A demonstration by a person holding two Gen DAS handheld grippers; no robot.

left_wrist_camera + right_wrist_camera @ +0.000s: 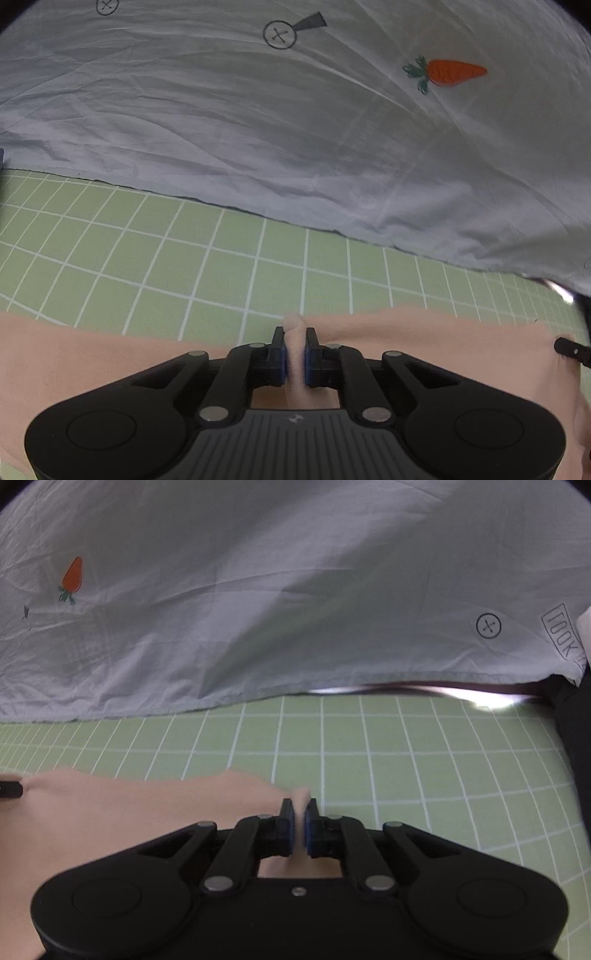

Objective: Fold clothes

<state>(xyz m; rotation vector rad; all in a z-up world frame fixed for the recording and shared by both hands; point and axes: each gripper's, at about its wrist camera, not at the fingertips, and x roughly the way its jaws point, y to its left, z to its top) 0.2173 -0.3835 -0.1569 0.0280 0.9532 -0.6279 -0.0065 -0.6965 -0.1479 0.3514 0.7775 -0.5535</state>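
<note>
Cloth (pixel 92 365), pale pink, is the thing you fold, and it lies low over the green mat (pixel 221 266), in front of the grey sheet (pixel 258 129) that has a carrot (pixel 456 72) printed on it. Your left gripper (pixel 294 339) is clenched on a small pinch of this cloth, and a bit of fabric sticks out above the pads. Your right gripper (pixel 300 812) is clenched the same way on another pinch, at the right end of the pink edge. So you hold the cloth at 2 points, 1 in each hand, and the edge runs between them. In the right view, a dark tip at the far left, probably the other gripper, meets the same pink edge.

I judge that the task is at its beginning: both grips are taken, but no fold line or doubled layer is visible. What is left is to carry the held edge over, lay it down flat, and release. Most of the cloth is hidden under the grippers, so I cannot tell its shape.
</note>
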